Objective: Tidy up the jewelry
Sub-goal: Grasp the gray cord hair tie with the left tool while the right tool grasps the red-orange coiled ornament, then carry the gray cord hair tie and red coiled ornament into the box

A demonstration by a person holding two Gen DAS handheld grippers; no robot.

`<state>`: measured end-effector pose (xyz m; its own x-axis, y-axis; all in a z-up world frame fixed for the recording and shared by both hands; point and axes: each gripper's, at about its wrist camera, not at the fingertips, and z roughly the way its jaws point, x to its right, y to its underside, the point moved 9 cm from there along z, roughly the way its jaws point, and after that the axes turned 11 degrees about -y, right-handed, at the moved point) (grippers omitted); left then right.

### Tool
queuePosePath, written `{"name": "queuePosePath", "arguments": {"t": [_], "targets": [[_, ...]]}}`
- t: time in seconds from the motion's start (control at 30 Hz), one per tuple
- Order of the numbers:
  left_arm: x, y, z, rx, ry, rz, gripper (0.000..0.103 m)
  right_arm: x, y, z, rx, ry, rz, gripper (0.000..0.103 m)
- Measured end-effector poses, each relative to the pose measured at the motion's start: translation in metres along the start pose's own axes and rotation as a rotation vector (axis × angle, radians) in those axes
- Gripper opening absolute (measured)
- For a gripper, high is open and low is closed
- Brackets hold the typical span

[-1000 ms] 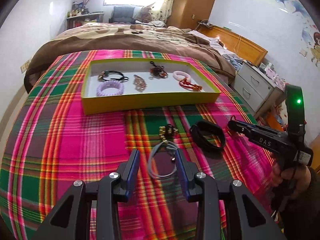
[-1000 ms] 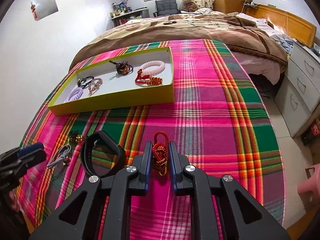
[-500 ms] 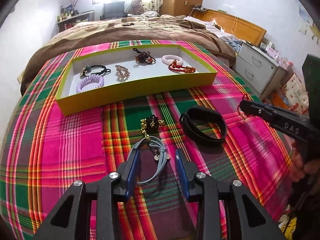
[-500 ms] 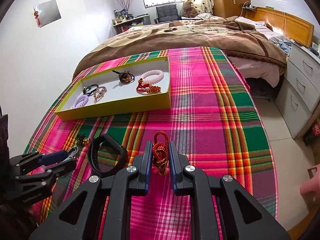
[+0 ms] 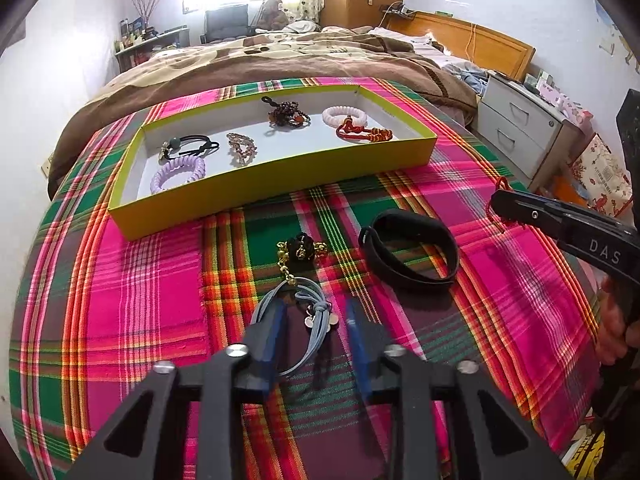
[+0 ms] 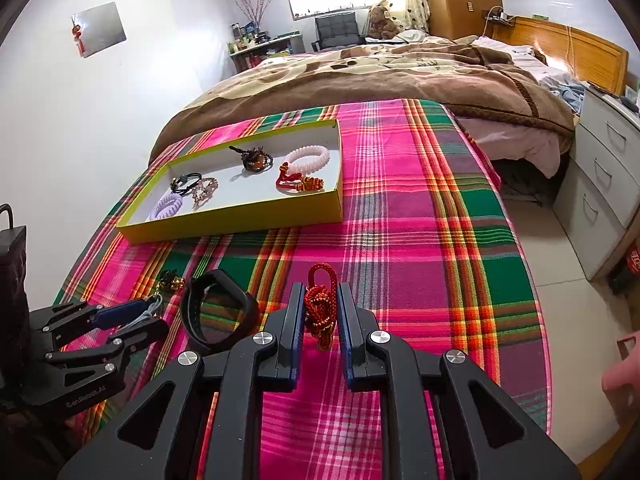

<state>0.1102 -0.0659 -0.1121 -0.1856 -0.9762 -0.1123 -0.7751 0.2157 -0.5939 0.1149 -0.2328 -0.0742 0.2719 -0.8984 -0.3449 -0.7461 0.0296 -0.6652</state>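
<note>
Left wrist view: left gripper (image 5: 314, 322) spread astride the grey cord bracelet (image 5: 298, 320) to pinch it; right gripper (image 6: 318, 312) pinches the red knotted cord (image 6: 320, 308), likely bound for the far yellow tray (image 5: 272, 188).

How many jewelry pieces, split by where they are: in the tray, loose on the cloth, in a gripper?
In the yellow tray: 6
Loose on the plaid cloth: 3
Held in the right gripper: 1, a red cord
Total: 10
</note>
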Motion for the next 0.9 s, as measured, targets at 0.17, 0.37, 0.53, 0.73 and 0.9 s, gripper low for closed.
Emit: {"name": "queuePosePath", "arguments": {"t": [0.17, 0.37, 0.53, 0.73, 0.9], "targets": [[-0.004, 0.001, -0.001, 0.000, 0.003, -0.007, 0.017, -0.003, 0.001, 0.001, -0.006, -0.002, -0.008, 0.016], [-0.006, 0.003, -0.003, 0.003, 0.008, -0.011, 0.017, -0.008, 0.002, 0.001, -0.007, -0.001, -0.013, 0.016], [-0.009, 0.002, -0.007, 0.016, 0.008, -0.021, 0.017, -0.009, 0.002, 0.000, -0.006, 0.000, -0.015, 0.016], [-0.012, -0.001, -0.017, 0.039, 0.014, -0.036, 0.017, -0.013, 0.001, -0.003, 0.001, -0.002, -0.021, 0.016], [-0.019, -0.008, -0.028, 0.069, 0.016, -0.053, 0.017, -0.018, -0.004, -0.006, 0.012, -0.005, -0.031, 0.016]]}}
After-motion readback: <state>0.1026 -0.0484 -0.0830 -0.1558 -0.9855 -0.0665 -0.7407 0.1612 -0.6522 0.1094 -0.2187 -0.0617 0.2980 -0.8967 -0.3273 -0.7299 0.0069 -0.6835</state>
